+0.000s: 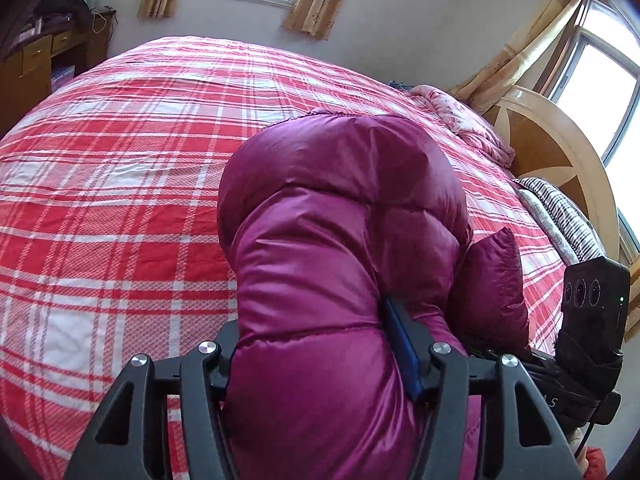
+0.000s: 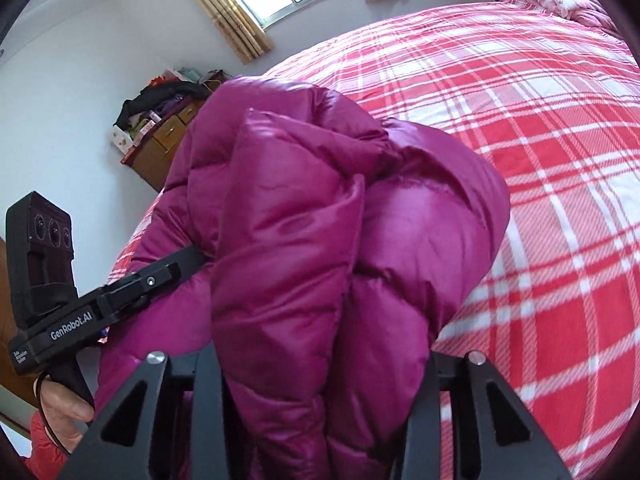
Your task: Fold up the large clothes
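Note:
A puffy magenta down jacket [image 1: 340, 208] lies bunched on the red plaid bed cover [image 1: 120, 160]. In the left wrist view the jacket fills the space between the jaws of my left gripper [image 1: 316, 320]. The blue pad of its right finger [image 1: 400, 340] presses into the fabric, and the other finger is buried. In the right wrist view a thick fold of the jacket [image 2: 320, 200] bulges up between the jaws of my right gripper [image 2: 320, 360], hiding both fingertips. The left gripper [image 2: 192, 256] reaches into the jacket from the left there, held by a hand [image 2: 64, 404].
A wooden headboard [image 1: 552, 152], a pink quilt [image 1: 464, 120] and a striped pillow [image 1: 560, 208] are at the bed's right end. A cluttered wooden desk [image 2: 168, 136] stands by the far wall. Wide plaid bedding [image 2: 540, 160] spreads beyond the jacket.

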A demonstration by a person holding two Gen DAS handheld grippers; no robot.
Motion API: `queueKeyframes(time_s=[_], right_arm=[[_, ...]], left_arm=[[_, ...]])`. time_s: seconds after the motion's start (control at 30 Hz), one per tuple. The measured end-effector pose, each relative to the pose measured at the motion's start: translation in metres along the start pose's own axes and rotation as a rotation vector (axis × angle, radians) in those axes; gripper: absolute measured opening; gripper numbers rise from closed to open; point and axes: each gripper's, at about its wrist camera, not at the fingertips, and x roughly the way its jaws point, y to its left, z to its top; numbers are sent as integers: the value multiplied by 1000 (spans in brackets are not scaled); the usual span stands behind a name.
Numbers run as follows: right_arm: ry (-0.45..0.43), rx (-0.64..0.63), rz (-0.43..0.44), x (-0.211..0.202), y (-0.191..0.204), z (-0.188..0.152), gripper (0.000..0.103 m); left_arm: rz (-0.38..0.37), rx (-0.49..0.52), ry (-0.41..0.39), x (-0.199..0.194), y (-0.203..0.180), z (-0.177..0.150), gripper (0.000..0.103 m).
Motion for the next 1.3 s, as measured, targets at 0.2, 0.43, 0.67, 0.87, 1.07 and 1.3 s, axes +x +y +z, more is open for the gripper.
queueKeyframes(time_s=[0.2,0.43,0.67,0.87,1.07,1.3], right_arm=[[19,-3,67,3,27,-9,39],[74,-49,148,25,69,-19,38],[115,-92,192,41,102,-32,38],[173,-131,249,63,130,-28,37],[202,-249,310,99,188,-9,36],[236,-330,417,147,253,2,36]], left_arm=[[28,-11,-45,-33,13,-8,57],[91,-52,-90,-71,44,-22,56],[113,-106,-114,-98,72,-40,56],[151,-129,-138,-124,87,-40,56],[260,-188,-217,-161,129,-37,56],[379,-256,-285,-201,181,-33,56]])
